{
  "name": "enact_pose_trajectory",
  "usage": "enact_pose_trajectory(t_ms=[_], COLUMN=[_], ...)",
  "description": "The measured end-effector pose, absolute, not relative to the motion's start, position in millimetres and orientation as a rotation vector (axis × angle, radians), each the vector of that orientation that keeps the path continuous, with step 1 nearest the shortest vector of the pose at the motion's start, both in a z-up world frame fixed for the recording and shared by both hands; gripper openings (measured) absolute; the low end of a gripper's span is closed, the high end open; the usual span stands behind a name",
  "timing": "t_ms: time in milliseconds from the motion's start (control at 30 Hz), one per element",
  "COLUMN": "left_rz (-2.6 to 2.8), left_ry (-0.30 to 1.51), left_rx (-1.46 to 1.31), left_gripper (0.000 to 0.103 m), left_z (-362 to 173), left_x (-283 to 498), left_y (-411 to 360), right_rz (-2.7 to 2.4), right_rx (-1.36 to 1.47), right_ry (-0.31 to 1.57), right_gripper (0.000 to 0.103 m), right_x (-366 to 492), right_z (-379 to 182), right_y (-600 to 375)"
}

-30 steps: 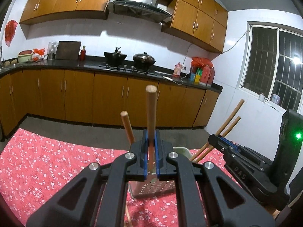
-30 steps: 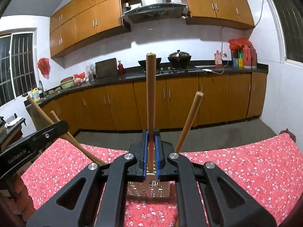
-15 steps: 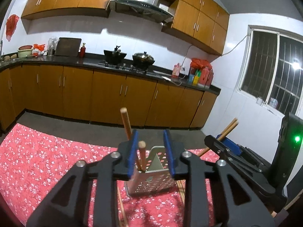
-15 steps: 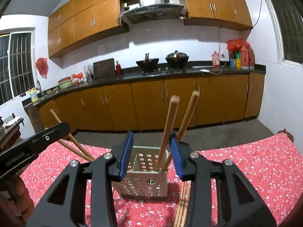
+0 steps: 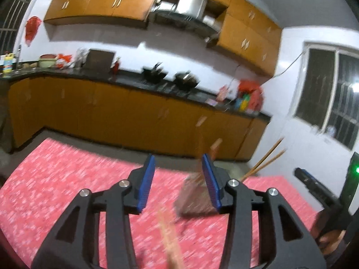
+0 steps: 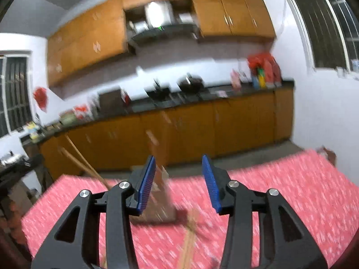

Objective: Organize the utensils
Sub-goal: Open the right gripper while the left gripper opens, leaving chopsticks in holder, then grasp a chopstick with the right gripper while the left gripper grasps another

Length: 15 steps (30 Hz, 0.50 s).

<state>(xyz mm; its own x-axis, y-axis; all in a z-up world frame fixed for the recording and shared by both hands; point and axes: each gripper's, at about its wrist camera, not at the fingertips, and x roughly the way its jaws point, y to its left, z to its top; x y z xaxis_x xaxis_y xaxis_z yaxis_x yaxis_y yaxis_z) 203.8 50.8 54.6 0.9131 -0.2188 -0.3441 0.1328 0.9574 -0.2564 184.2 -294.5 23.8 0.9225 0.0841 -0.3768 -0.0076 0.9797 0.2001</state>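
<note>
— Where are we?
— Both my grippers, left gripper (image 5: 177,180) and right gripper (image 6: 178,180), are spread wide and hold nothing; the holder (image 6: 160,201) stands on the red cloth (image 6: 280,192).
— Next?
— Probably a loose chopstick (image 6: 189,237) (blurry view).

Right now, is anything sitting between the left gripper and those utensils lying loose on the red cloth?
Nothing visible does. The left gripper is open, and the loose utensils lie on the red cloth just below it. The metal holder stands off to the right.
</note>
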Motion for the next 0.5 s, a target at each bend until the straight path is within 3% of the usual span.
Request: enact_pose_trajectory(t_ms=[100, 233, 500], left_rz=[-0.131, -0.099, -0.152], left_ry=[0.524, 0.686, 0.798], left_rx=[-0.213, -0.171, -0.177], left_gripper=[0.044, 0.043, 0.042], left_z=[11.5, -39.0, -83.0], left_x=[215.5, 226.4, 224.7], left_y=[57.0, 55.3, 40.7], right_rz=[0.032, 0.070, 0.109], right_rx=[0.225, 0.256, 0.210], right_ry=[0.575, 0.782, 0.875], right_gripper=[0.040, 0.020, 0.017], right_x=[200.7, 216.5, 216.2], right_z=[-21.6, -76.1, -112.4], right_y=[-301.1, -293.7, -266.2])
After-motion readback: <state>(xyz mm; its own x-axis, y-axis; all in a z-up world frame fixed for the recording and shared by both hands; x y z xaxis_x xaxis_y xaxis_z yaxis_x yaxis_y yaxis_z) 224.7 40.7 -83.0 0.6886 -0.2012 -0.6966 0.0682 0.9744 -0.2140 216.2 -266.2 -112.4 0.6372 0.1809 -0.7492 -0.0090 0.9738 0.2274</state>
